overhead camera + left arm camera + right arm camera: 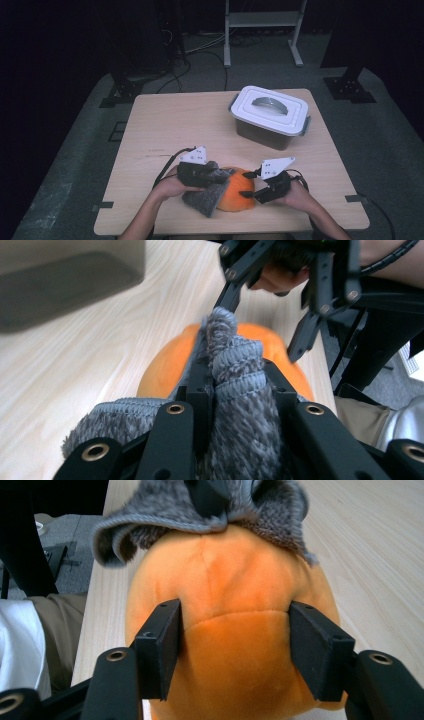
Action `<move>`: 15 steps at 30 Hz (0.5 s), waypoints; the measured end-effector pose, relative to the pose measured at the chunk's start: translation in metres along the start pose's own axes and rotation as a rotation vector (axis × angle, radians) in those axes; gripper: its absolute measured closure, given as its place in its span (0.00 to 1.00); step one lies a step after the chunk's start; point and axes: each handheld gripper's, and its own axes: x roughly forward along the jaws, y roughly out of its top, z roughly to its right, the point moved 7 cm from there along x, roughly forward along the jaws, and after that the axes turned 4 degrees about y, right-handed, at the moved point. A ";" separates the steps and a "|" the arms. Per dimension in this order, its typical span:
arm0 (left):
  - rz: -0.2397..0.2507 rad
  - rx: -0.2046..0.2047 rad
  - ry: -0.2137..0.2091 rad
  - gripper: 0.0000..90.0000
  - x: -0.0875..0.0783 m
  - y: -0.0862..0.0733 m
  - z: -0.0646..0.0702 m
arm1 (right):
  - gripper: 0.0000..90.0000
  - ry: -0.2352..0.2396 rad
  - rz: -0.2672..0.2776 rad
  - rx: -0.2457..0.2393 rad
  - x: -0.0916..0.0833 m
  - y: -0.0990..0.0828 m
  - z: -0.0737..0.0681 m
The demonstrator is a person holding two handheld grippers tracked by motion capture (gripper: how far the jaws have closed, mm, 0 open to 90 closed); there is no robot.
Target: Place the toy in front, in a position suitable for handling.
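High view: near the counter's (165, 120) front edge lies an orange plush toy (239, 196) with a grey knitted cloth (207, 197) draped over its left side. Left tongs (235, 365) are clamped on a bunched fold of the cloth. Right tongs (235, 645) straddle the toy, their pads pressing its sides. A lidded white box (270, 116) sits farther back.

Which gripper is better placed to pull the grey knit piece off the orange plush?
Left: the left gripper already pinches the grey knit piece; the right gripper squeezes the orange plush, steadying it.
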 end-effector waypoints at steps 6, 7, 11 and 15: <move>-0.004 -0.013 0.017 0.80 -0.007 -0.011 -0.003 | 0.29 -0.002 0.018 -0.003 -0.007 0.008 0.003; -0.002 -0.017 0.019 0.80 -0.008 -0.012 -0.003 | 0.28 -0.007 0.012 0.007 -0.008 0.006 0.004; 0.003 -0.027 0.013 0.80 -0.010 -0.015 -0.003 | 0.24 -0.002 0.006 0.037 -0.006 0.000 0.009; -0.001 -0.024 0.006 0.80 -0.009 -0.015 -0.002 | 0.25 0.021 0.007 0.050 0.000 0.001 0.010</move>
